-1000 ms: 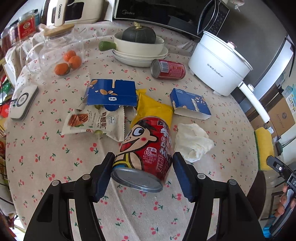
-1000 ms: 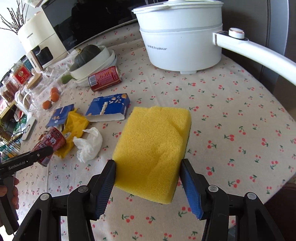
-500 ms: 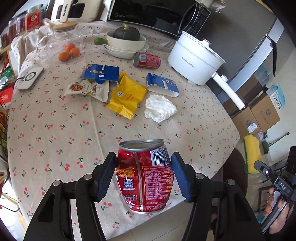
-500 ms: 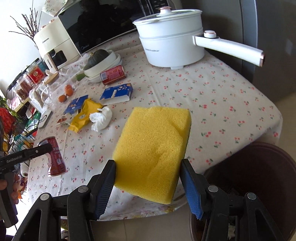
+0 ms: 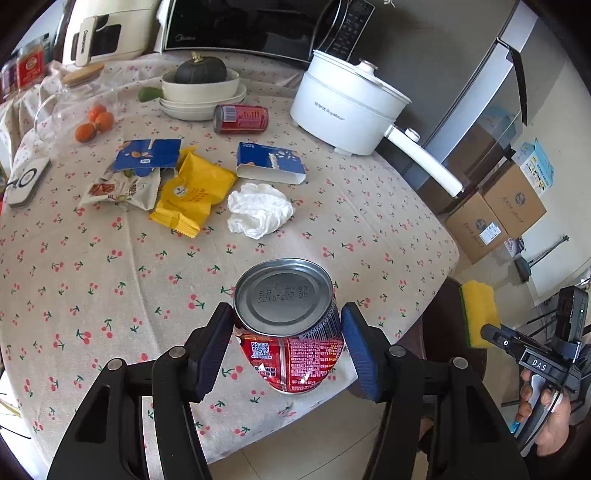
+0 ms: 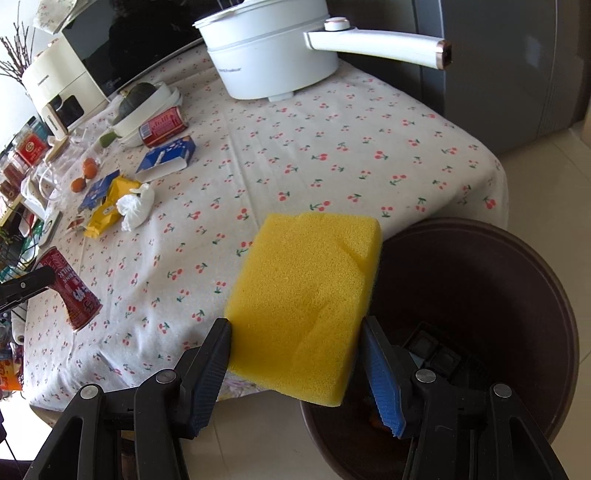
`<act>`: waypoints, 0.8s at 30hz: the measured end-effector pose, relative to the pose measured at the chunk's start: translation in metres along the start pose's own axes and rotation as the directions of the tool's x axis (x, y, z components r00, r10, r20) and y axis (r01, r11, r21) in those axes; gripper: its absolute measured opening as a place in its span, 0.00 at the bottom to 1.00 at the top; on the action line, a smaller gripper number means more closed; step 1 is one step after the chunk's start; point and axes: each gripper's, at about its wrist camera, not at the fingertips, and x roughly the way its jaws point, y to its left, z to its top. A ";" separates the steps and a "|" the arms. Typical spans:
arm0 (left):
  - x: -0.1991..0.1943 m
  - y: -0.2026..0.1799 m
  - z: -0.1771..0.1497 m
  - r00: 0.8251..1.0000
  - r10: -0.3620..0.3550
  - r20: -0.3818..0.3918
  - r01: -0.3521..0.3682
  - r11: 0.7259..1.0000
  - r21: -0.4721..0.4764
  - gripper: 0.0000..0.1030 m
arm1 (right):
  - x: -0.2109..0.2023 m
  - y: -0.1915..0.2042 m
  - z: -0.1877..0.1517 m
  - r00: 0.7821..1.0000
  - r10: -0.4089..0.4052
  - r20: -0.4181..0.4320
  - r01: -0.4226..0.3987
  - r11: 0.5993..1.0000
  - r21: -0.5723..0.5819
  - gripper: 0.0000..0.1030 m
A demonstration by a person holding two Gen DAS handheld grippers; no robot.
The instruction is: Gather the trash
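My left gripper (image 5: pixel 287 341) is shut on a dented red can (image 5: pixel 290 332), held in the air over the table's near edge; the can also shows in the right wrist view (image 6: pixel 70 291). My right gripper (image 6: pixel 295 363) is shut on a yellow sponge (image 6: pixel 306 302), held just above the rim of a dark brown bin (image 6: pixel 480 295) beside the table. On the table lie a crumpled white tissue (image 5: pixel 258 208), a yellow wrapper (image 5: pixel 192 194), a blue carton (image 5: pixel 271 168), a torn blue box (image 5: pixel 147 155), a snack bag (image 5: pixel 118 188) and a second red can (image 5: pixel 240 118).
A white electric pot (image 5: pixel 347 107) with a long handle stands at the back right. Stacked bowls with a squash (image 5: pixel 201 88), a glass jar of oranges (image 5: pixel 77 107) and a microwave (image 5: pixel 258 26) stand behind. Cardboard boxes (image 5: pixel 495 218) sit on the floor.
My left gripper has pulled back and tilted the can so its bottom faces the camera. My right gripper has moved the sponge off the table toward the bin.
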 end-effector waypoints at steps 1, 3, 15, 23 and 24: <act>0.001 0.000 0.002 1.000 0.009 0.011 -0.009 1.000 0.000 0.61 | 0.001 -0.002 0.000 1.000 0.002 -0.003 -0.002 1.000 0.011 0.59; 0.003 0.003 0.006 0.999 0.028 0.025 -0.028 1.000 -0.012 0.61 | 0.002 -0.004 0.001 1.000 0.008 -0.005 -0.008 1.000 0.023 0.59; 0.044 0.027 0.000 0.995 0.062 -0.074 -0.070 0.993 -0.100 0.66 | 0.009 -0.003 0.002 1.000 0.003 -0.019 -0.002 1.000 0.028 0.59; 0.038 0.006 0.003 0.998 0.037 -0.041 -0.038 0.999 -0.031 0.27 | -0.001 -0.007 0.003 1.000 0.004 0.003 -0.004 1.000 0.026 0.59; 0.037 0.001 0.003 0.999 0.034 -0.040 -0.034 0.999 -0.015 0.27 | -0.003 -0.009 0.004 1.000 0.001 0.006 -0.002 1.000 0.027 0.59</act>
